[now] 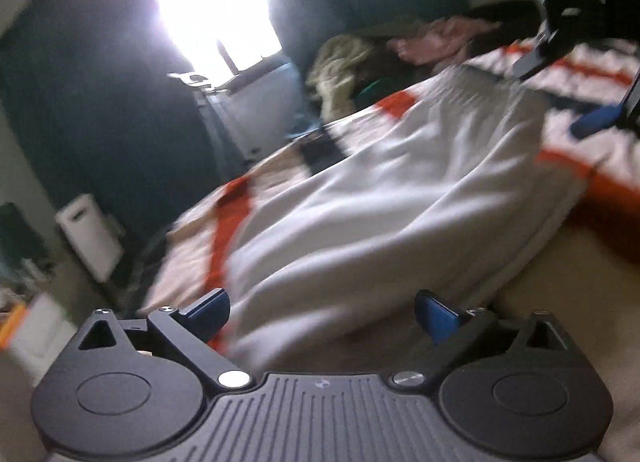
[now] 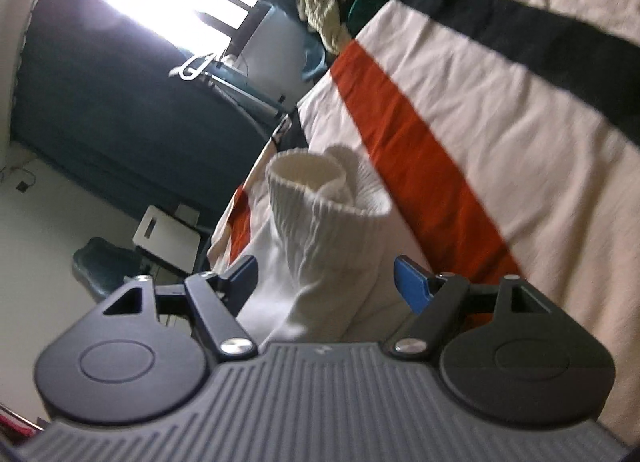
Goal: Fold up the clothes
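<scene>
we see a bed (image 2: 500, 110) with a striped blanket on it, white with orange and black bands. a white garment (image 1: 380, 214) lies spread and wrinkled on the blanket, close to the near edge of the bed. the left wrist picture is blurry.

our left gripper (image 1: 322, 318) sits low at that near edge. its two blue fingertips (image 1: 436, 316) are far apart, so the tongs are wide, and they hold nothing. the white cloth lies just in front of them.

our right gripper (image 2: 326, 282) is wide too. a ribbed white cuff (image 2: 320, 190) of the garment stands up between its fingers, with its round open end facing away from us. the fingers do not press on it. we also see this gripper in the left wrist picture, near the far right side of the bed.

at the far end of the bed lies a heap of other clothes (image 1: 348, 66), yellowish, pink and green. behind it are a bright window (image 1: 212, 2) and a dark blue wall (image 2: 100, 110). a white box (image 1: 90, 234) stands on the floor beside the bed.
</scene>
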A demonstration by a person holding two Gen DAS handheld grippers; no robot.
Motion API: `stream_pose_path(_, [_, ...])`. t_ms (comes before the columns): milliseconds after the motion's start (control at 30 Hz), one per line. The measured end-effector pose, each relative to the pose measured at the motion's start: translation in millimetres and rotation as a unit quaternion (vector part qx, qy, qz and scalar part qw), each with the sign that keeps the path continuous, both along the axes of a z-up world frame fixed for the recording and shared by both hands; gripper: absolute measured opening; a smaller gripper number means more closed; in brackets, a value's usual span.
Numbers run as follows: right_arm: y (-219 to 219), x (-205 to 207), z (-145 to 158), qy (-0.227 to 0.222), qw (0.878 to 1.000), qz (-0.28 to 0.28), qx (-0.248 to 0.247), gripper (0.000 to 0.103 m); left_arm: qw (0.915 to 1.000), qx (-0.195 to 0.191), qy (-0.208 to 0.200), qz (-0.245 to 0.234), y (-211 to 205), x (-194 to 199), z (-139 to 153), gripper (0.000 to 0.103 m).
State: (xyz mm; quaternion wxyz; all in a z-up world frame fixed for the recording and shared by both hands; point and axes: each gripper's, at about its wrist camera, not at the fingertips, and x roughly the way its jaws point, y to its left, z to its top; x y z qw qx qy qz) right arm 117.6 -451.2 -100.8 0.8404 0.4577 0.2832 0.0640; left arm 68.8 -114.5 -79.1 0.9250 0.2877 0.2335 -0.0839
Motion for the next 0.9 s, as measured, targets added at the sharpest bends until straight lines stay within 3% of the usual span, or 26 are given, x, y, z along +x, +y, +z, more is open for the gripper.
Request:
stream_pose_path(100, [9, 10, -4, 0.003, 1.0, -0.012, -0.019, 0.077, 0.999, -0.008, 0.007, 0.043, 25, 4, -3, 0.1])
stream_pose_path(233, [17, 24, -15, 0.01, 0.999, -0.03, -0.04, 0.077, 0.994, -0.065, 0.017, 0.086, 40, 17, -5, 0.101])
stream_pose_path(367, [18, 32, -28, 0.015, 0.998, -0.046, -0.036, 0.076, 0.9829, -0.133, 0.028, 0.125, 59, 21, -4, 0.101])
stream_pose_path(433, [17, 32, -29, 0.008, 0.998, -0.05, -0.034, 0.067, 0.975, -0.166, 0.034, 0.143, 69, 23, -3, 0.101])
stream_pose_path(500, [19, 29, -24, -0.006, 0.998, -0.052, -0.043, 0.049, 0.9656, -0.199, 0.039, 0.162, 79, 26, -2, 0.101])
stream_pose_path(600, [25, 21, -10, -0.035, 0.995, -0.057, -0.081, 0.036, 0.9487, -0.249, 0.047, 0.19, 94, 29, -1, 0.101])
stream_pose_path(700, [24, 14, -6, -0.05, 0.992, -0.072, -0.089, 0.035, 0.9292, -0.295, 0.055, 0.216, 108, 32, 0, 0.101])
stream_pose_path(833, [17, 15, -27, -0.005, 0.994, -0.087, -0.072, 0.038, 0.9177, -0.319, 0.069, 0.227, 116, 35, -3, 0.101])
stream_pose_path(900, [11, 15, -36, 0.013, 0.995, -0.087, -0.05, 0.05, 0.9117, -0.33, 0.076, 0.233, 120, 36, -5, 0.101])
